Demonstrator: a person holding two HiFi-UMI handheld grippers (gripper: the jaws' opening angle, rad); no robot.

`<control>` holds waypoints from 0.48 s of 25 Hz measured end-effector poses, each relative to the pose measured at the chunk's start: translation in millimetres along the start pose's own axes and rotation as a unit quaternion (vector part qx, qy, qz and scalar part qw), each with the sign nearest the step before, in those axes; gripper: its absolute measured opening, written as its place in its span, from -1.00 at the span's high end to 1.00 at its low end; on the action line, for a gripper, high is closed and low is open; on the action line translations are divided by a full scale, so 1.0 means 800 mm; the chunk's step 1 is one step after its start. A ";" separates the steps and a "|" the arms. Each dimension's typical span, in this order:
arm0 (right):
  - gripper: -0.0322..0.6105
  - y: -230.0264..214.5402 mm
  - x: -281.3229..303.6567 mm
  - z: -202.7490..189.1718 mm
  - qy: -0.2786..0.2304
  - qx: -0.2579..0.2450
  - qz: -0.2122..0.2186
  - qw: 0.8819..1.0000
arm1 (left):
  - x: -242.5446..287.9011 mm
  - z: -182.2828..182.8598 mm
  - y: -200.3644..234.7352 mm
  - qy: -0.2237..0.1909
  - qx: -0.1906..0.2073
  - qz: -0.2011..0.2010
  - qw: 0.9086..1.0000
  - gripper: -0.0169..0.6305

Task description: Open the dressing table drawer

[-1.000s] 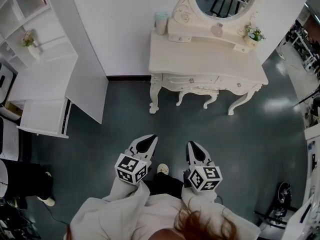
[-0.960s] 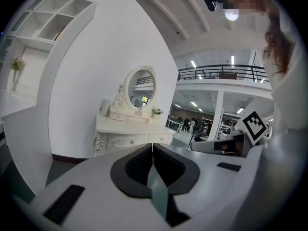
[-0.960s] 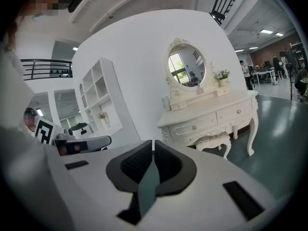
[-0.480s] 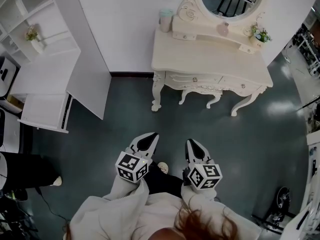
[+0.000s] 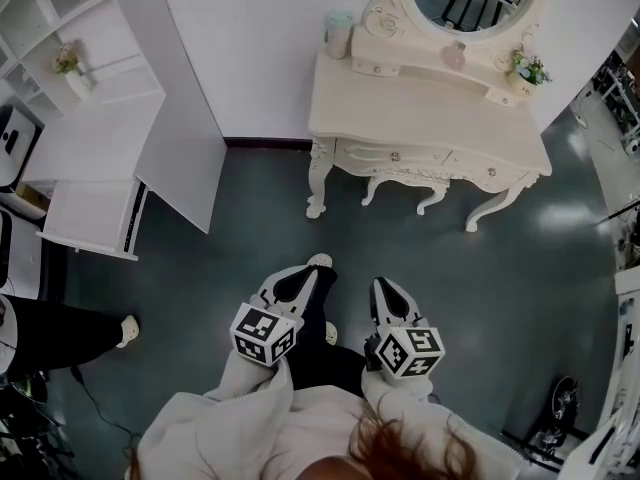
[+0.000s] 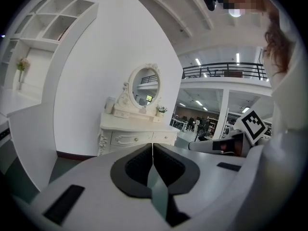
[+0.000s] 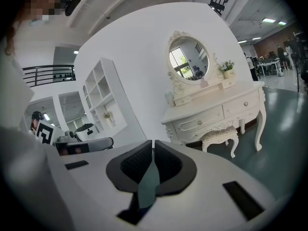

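A cream dressing table point(image 5: 430, 118) with an oval mirror stands against the white wall, well ahead of me. Its two drawers point(image 5: 393, 156) are closed, each with a small round knob. A stool point(image 5: 400, 183) is tucked under it. My left gripper point(image 5: 300, 275) and right gripper point(image 5: 383, 288) are held side by side in front of my body, both shut and empty, far short of the table. The left gripper view shows the dressing table point(image 6: 137, 134) beyond my left gripper point(image 6: 152, 146). In the right gripper view the drawers point(image 7: 199, 123) lie past my right gripper point(image 7: 152, 143).
A white shelving unit point(image 5: 85, 88) with a projecting panel point(image 5: 180, 168) stands at the left. A person's leg and shoe point(image 5: 125, 328) show at the far left. My own foot point(image 5: 320, 263) is stepping forward on the dark floor. A small plant point(image 5: 528, 70) and a cup point(image 5: 340, 33) sit on the table.
The dressing table has shifted slightly in the head view as I walk. My foot has stepped forward between the grippers. The person's foot at the left has moved right.
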State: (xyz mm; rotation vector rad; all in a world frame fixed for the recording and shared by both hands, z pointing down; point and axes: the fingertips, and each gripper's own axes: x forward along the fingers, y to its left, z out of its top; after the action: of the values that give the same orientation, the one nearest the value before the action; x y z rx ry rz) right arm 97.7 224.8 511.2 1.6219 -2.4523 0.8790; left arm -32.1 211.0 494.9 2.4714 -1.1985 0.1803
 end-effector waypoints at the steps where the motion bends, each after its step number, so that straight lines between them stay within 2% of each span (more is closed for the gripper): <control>1: 0.77 -0.002 0.002 0.002 -0.001 0.001 -0.002 1.000 | 0.003 0.000 0.001 0.002 0.000 -0.001 1.000 0.89; 12: 0.77 -0.025 0.056 0.036 -0.006 0.005 -0.014 1.000 | 0.058 0.029 0.039 0.003 -0.003 -0.009 1.000 0.89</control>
State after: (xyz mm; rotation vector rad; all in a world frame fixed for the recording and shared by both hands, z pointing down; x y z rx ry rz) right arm 102.2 168.1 511.5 1.6656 -2.4317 0.8816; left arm -28.3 150.7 495.4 2.4750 -1.1717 0.1791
